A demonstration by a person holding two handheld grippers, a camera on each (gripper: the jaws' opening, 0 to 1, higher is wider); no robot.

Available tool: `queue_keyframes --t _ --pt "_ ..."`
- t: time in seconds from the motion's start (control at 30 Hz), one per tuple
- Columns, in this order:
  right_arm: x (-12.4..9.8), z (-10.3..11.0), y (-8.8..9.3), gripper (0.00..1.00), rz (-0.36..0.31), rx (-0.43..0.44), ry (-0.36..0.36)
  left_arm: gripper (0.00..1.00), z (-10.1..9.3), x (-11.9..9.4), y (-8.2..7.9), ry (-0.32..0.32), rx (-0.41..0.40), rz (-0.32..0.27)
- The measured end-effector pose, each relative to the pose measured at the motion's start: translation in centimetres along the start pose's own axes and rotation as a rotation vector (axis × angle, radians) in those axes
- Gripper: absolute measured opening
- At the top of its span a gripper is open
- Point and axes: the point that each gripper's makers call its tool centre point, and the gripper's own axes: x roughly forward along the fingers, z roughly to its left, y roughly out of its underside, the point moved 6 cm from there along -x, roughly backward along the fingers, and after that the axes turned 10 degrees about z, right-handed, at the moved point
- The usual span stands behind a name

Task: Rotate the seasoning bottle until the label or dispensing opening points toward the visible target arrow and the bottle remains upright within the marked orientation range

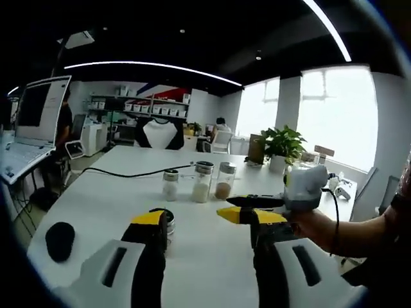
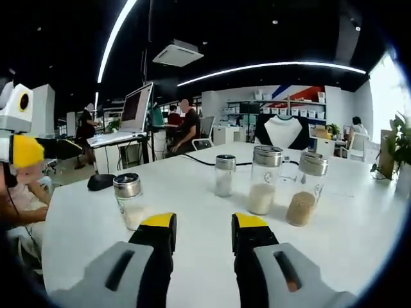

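A seasoning bottle (image 2: 127, 199) stands upright on the white table (image 2: 359, 250), apart from three jars (image 2: 265, 187), just ahead and left of the right claw (image 2: 204, 226), which gapes empty. The left claw (image 1: 191, 217), also open, sits nearer, the bottle beside its left jaw.

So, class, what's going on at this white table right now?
A person holds a yellow-tipped gripper in each hand over a white table. Four clear glass seasoning bottles with metal caps stand upright on it: three in a row and one apart, nearer the grippers. The right gripper hangs open in front of the bottles, holding nothing. The left gripper is open too, with the lone bottle partly behind its jaw. No bottle is gripped yet.
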Motion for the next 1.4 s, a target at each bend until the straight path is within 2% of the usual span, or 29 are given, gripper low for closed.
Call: queue_keyframes --t 0.2,0.33,0.6,0.77,1.0,1.4 --pt "3.0 -0.5 -1.1 0.31 -0.003 -0.008 -0.004 0.56 0.7 0.0 0.7 0.002 -0.025 0.027" --pt "4.8 -0.9 -1.6 0.31 -0.002 -0.014 0.009 0.55 1.2 0.0 0.7 0.002 -0.045 0.024" --pt "9.7 -2.6 -4.2 0.3 -0.019 -0.055 0.053 0.52 1.5 0.2 0.2 0.007 -0.038 0.022" --pt "12.6 -4.0 -5.5 0.31 -0.009 -0.069 0.087 0.5 1.9 0.4 0.4 0.007 -0.049 0.035" --pt "14.8 -4.2 -7.2 0.32 -0.005 -0.095 0.105 0.48 2.1 0.4 0.5 0.01 -0.051 0.041" --pt "17.2 -4.8 -7.5 0.33 0.035 -0.12 0.128 0.46 2.4 -0.5 0.1 0.001 -0.053 0.03"
